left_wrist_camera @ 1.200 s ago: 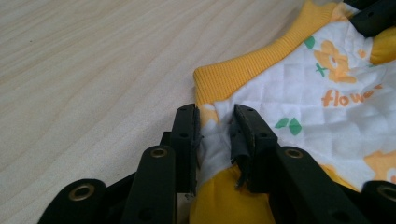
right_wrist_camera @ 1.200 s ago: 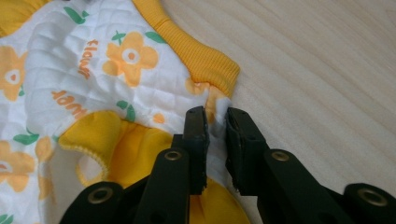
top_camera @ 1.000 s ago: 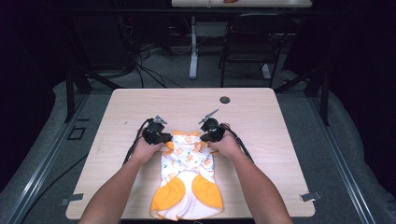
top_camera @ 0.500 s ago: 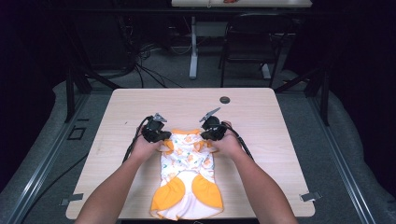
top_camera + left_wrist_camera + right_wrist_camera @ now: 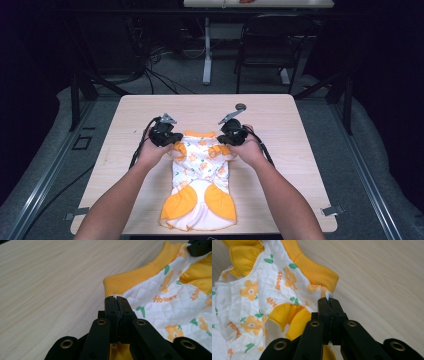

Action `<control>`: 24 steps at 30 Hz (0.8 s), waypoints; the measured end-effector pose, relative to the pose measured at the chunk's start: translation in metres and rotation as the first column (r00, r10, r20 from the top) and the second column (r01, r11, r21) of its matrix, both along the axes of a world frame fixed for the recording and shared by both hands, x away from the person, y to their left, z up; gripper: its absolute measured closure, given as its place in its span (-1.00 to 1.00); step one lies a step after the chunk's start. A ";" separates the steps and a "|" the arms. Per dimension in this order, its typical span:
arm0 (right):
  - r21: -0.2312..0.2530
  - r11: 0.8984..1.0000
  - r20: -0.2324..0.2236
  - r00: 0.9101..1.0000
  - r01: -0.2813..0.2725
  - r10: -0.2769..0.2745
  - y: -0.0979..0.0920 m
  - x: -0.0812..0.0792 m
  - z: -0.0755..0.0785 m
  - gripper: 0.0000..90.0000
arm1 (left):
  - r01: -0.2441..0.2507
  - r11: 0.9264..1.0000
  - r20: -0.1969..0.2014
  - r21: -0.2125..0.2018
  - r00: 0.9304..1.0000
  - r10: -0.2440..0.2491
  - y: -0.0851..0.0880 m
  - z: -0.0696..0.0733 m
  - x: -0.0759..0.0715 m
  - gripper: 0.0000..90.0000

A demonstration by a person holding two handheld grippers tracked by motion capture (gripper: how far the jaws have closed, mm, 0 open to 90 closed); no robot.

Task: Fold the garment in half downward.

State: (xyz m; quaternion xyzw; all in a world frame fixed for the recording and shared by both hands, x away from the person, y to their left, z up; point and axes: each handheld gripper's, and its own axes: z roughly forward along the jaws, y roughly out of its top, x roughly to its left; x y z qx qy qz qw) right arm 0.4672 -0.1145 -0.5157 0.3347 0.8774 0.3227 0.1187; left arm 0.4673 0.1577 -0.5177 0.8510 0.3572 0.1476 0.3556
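A small white quilted garment with orange flowers and yellow trim lies flat on the wooden table, its yellow ribbed collar toward the far side. My left gripper is shut on the garment's left shoulder, and in the left gripper view its jaws pinch the fabric just below the yellow collar. My right gripper is shut on the right shoulder; a sliver of white cloth pokes from its closed tips beside the collar's end.
A small dark round object rests on the table beyond the right gripper. Cables trail from both grippers. A chair and another table's leg stand past the far edge.
Both grippers have drawn slightly apart and toward the far side, pulling the garment's shoulders a little flatter.
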 end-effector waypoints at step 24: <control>0.006 1.000 0.163 0.987 -0.012 0.011 0.004 -0.001 0.075 0.99 | -0.003 1.000 0.130 -0.015 0.991 0.005 0.005 0.071 0.003 0.97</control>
